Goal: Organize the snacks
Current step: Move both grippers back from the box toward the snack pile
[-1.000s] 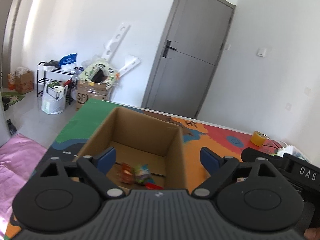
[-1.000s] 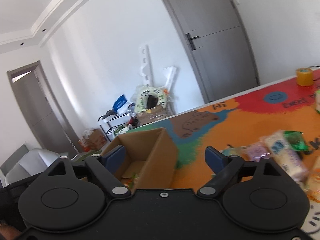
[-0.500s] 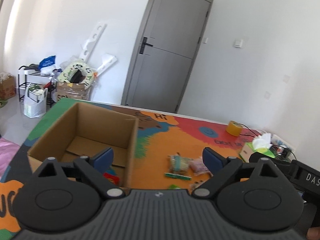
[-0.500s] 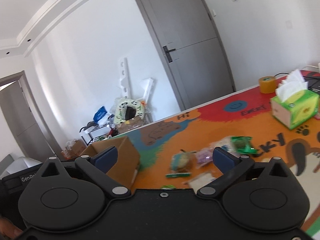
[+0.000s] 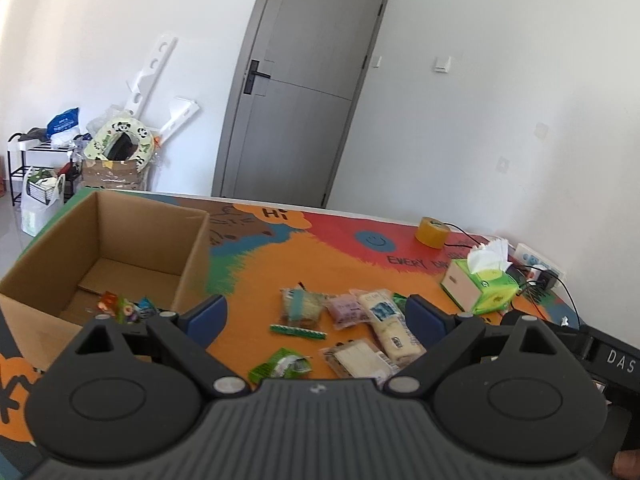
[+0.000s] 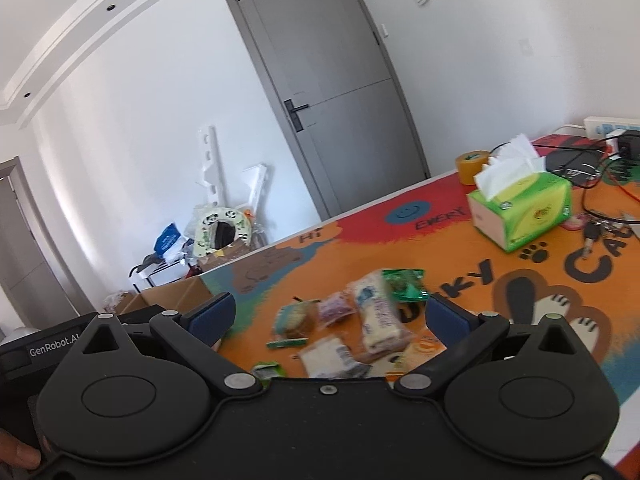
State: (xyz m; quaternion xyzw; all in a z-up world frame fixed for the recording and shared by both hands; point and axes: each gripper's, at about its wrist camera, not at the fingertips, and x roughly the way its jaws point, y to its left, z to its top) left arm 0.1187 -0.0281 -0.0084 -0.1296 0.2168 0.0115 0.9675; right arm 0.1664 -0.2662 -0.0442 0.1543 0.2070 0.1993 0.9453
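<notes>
Hovering both grippers, left and right, spread wide and empty, over loose snacks at lower centre; we reckon they're readied for picking into box, left.

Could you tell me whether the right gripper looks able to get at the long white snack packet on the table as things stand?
Probably yes: the right gripper is open, and the long white snack packet lies uncovered ahead between its fingers, with other packets close beside it.

Swung away from the cardboard box toward the loose snack packets on the mat; both views now centered there, jaws wide as before.
</notes>
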